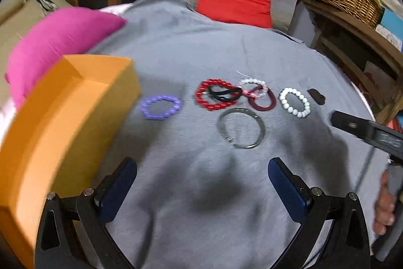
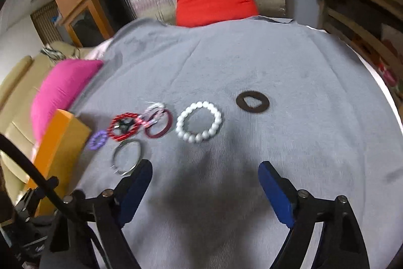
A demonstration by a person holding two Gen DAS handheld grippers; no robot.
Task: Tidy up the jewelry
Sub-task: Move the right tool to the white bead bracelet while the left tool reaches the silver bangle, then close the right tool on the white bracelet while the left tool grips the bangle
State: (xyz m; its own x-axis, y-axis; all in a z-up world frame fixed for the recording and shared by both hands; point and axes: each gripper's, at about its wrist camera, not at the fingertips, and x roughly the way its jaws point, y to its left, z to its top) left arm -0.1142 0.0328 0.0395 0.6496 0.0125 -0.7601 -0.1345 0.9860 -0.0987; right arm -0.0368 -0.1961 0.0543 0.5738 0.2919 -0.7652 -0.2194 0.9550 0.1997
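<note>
Both my grippers are wide open and hold nothing: the left gripper [image 1: 202,183] and the right gripper [image 2: 205,189]. The white bead bracelet [image 2: 199,122] lies on the grey cloth [image 2: 277,62], just ahead of my right one. I think I should go down slowly, pinch one side, then carry it to the orange box [image 1: 63,102].
</note>
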